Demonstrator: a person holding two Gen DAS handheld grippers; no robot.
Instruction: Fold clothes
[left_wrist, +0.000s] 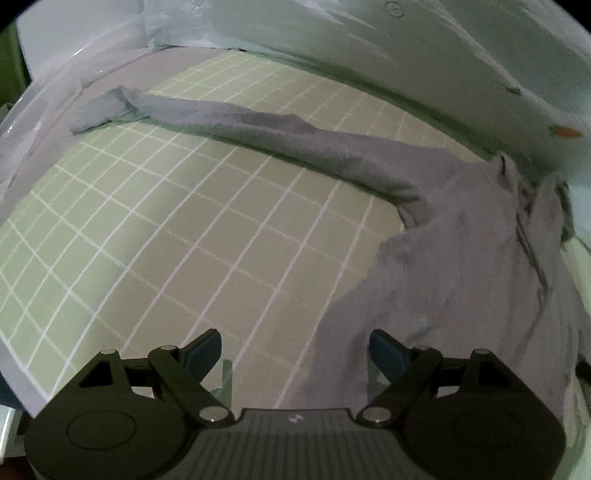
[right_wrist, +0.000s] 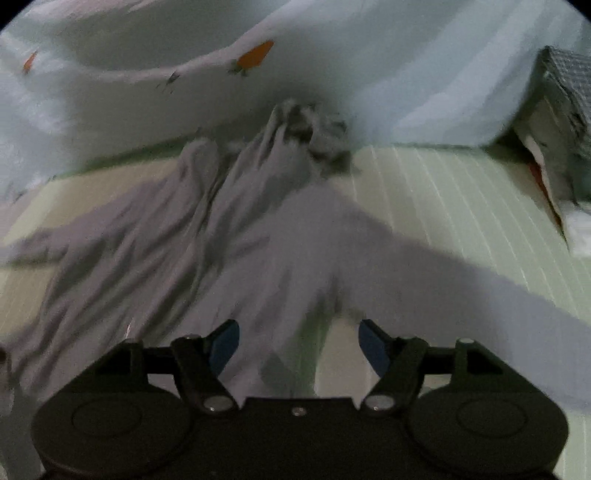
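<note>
A grey long-sleeved garment (left_wrist: 461, 229) lay spread on the green gridded mat (left_wrist: 166, 229), 1 sleeve (left_wrist: 229, 122) stretched far across it, apparently laid out flat to ready the fold. The left gripper (left_wrist: 295, 347) hovered at the garment's edge, jaws apart and empty. The right gripper (right_wrist: 299, 343) hung over the rumpled body (view blurred), jaws likewise released, gripping nothing.
</note>
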